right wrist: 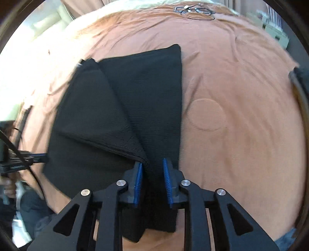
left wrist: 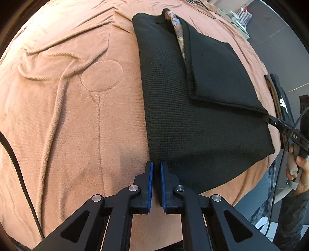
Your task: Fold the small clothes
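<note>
A black knit garment [left wrist: 193, 123] lies partly folded on the orange blanket [left wrist: 67, 115], with one flap laid over its far half. My left gripper [left wrist: 156, 164] sits at the garment's near left corner, jaws nearly closed, and no cloth shows between the blue pads. In the right wrist view the garment [right wrist: 119, 108] shows the folded flap, and my right gripper [right wrist: 152, 162] has its jaws slightly apart with the flap's corner and black cloth between them. In the left wrist view the right gripper [left wrist: 270, 118] pinches the flap's corner.
A patterned fabric [left wrist: 178, 27] peeks out under the flap near the garment's far edge. A black cable [left wrist: 21, 173] runs along the left. Wire-frame glasses [right wrist: 195, 9] lie at the blanket's far edge. Cluttered shelves [left wrist: 241, 17] stand at the back right.
</note>
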`<state>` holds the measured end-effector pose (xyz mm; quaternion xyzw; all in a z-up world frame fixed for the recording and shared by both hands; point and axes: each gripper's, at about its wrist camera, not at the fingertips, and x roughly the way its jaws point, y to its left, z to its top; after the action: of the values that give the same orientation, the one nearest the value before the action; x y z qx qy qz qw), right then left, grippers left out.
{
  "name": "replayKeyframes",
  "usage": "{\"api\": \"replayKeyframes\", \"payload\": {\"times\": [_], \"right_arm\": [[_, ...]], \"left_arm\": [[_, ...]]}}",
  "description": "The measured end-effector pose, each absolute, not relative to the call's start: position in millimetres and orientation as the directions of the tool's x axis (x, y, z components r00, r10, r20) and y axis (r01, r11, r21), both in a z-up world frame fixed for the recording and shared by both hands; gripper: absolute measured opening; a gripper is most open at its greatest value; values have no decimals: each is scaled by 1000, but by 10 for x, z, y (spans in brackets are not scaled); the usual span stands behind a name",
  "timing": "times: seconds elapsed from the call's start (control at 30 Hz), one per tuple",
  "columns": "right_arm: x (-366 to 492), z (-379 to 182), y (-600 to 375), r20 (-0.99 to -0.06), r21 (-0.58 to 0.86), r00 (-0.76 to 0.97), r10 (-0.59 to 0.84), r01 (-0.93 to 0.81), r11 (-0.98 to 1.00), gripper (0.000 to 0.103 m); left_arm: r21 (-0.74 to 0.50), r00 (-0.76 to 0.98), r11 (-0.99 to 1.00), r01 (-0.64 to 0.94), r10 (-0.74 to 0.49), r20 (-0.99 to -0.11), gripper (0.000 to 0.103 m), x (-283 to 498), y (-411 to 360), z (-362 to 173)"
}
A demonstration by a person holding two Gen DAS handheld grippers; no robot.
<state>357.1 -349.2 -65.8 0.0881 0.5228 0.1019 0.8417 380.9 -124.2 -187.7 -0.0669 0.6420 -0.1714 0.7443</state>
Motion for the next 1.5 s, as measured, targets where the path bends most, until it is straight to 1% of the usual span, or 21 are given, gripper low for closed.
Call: {"api": "replayKeyframes", "payload": {"times": [0.07, 0.1, 0.13, 0.3, 0.33, 0.37, 0.4, 0.43, 0.47, 0.53, 0.83, 0.93, 1.03, 1.1, 1.13, 1.17, 1.2, 1.23, 1.27, 1.43, 1.5], "right_arm": [[3545, -608, -3461, -860, 226, 444, 251, -108, 968, 32], [3534, -585, -3434, -857, 217, 451, 251, -126, 968, 53], [3520, -569, -3418, -853, 210, 458, 249, -137, 968, 68], [3581, -674, -3263, -857, 160, 453, 244, -215, 963, 68], [3584, -691, -3304, -859, 154, 452, 240, -218, 964, 61], [3604, -742, -3292, -865, 148, 443, 234, -221, 964, 51], [3617, -778, -3296, -873, 135, 436, 219, -214, 967, 27], [3616, -776, -3306, -872, 123, 445, 206, -207, 970, 21], [3610, -764, -3324, -861, 137, 458, 220, -208, 969, 18], [3594, -729, -3361, -856, 134, 469, 217, -204, 970, 1], [3560, -659, -3564, -849, 157, 483, 214, -158, 975, 0], [3586, -714, -3537, -863, 123, 473, 179, -149, 981, 1], [3577, -697, -3467, -874, 65, 467, 133, -158, 985, 1], [3557, -628, -3387, -883, 27, 459, 103, -171, 985, 4], [3548, -597, -3362, -883, 13, 461, 94, -176, 984, 9], [3536, -550, -3316, -881, -10, 467, 80, -186, 982, 16], [3525, -488, -3247, -874, -34, 481, 69, -202, 979, 41], [3523, -438, -3186, -866, -50, 497, 65, -215, 975, 72], [3525, -417, -3146, -859, -59, 508, 67, -227, 972, 80], [3589, -369, -2680, -861, -102, 503, 79, -323, 941, 82], [3631, -388, -2446, -864, -118, 496, 87, -368, 922, 82]], "left_arm": [[-330, 116, 929, 170, -351, -929, 8, 3807, -1237, -1867], [-336, 113, 927, 168, -356, -928, 9, 3817, -1238, -1871], [-342, 109, 926, 162, -361, -926, 9, 3825, -1234, -1881], [-355, 109, 923, 149, -372, -922, 9, 3825, -1218, -1917], [-352, 110, 924, 151, -369, -923, 9, 3816, -1212, -1915], [-349, 110, 925, 152, -367, -924, 9, 3814, -1207, -1909], [-347, 110, 925, 153, -365, -925, 9, 3815, -1214, -1903], [-343, 111, 927, 154, -361, -926, 9, 3815, -1220, -1894], [-340, 112, 927, 157, -359, -927, 9, 3809, -1233, -1889], [-325, 119, 930, 170, -347, -930, 9, 3789, -1260, -1864], [-348, 107, 916, 199, -373, -922, 9, 3756, -1394, -1777], [-338, 108, 920, 199, -363, -925, 9, 3776, -1394, -1786], [-366, 100, 915, 170, -386, -917, 9, 3809, -1320, -1792], [-378, 106, 912, 158, -396, -912, 11, 3826, -1254, -1769], [-382, 113, 912, 153, -400, -910, 20, 3841, -1215, -1753], [-386, 120, 911, 148, -404, -907, 35, 3855, -1189, -1737], [-392, 136, 909, 140, -410, -902, 42, 3874, -1151, -1714], [-395, 148, 908, 137, -414, -898, 50, 3876, -1144, -1694], [-397, 161, 907, 138, -416, -895, 50, 3889, -1129, -1682], [-399, 180, 909, 125, -416, -891, 49, 3998, -1121, -1748], [-403, 183, 906, 127, -420, -889, 42, 4062, -1150, -1781]]}}
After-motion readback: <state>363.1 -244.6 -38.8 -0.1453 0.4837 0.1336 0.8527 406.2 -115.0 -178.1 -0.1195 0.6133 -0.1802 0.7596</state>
